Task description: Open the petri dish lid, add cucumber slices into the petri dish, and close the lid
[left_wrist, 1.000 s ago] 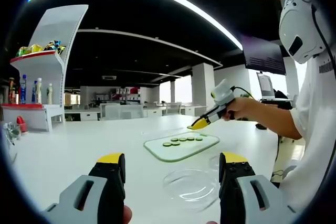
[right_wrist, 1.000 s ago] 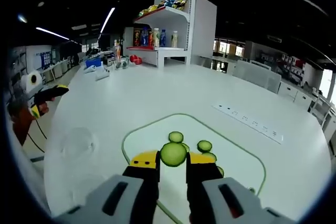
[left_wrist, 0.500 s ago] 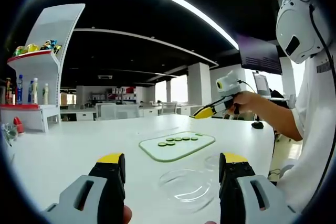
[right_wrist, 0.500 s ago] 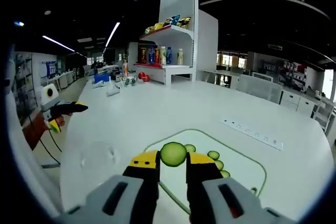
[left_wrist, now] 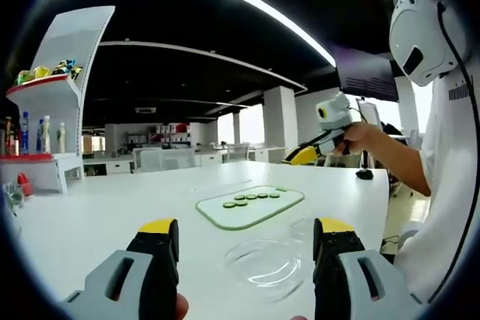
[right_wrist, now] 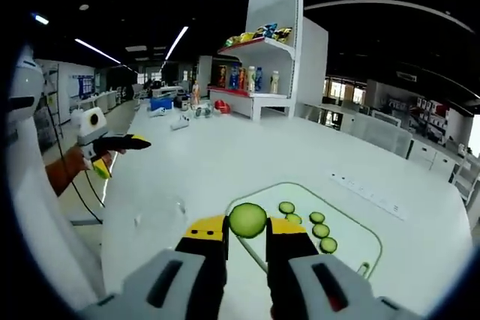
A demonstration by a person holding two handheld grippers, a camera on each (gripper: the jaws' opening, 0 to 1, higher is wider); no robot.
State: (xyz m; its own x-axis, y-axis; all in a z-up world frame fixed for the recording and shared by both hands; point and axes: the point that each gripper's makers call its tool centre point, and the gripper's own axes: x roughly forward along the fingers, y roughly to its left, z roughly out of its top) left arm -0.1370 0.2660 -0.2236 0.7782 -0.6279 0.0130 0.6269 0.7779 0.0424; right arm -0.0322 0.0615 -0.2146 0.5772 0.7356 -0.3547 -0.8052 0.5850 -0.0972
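A clear petri dish (left_wrist: 264, 264) sits on the white table (left_wrist: 112, 215) just ahead of my left gripper (left_wrist: 247, 227), which is open with nothing between its jaws. A second clear round piece (left_wrist: 304, 228) lies next to the dish on its right. Beyond lies a green-edged glass board (left_wrist: 251, 211) with a row of cucumber slices (left_wrist: 250, 198). My right gripper (right_wrist: 247, 224) is shut on a cucumber slice (right_wrist: 247, 219), held in the air above the board (right_wrist: 360, 243). The remaining slices (right_wrist: 319, 228) lie to its right, and the dish (right_wrist: 161, 215) shows faintly to its left.
A white shelf unit (right_wrist: 270, 58) with bottles and snack bags stands at the table's far side. A power strip (right_wrist: 371, 196) lies beyond the board. The person in white (left_wrist: 450, 148) stands at the table's edge, holding the right gripper (left_wrist: 309, 156) high.
My right gripper has lifted the cucumber slice away from the board and swung it towards the dish side. The left gripper has stayed open over the dish.
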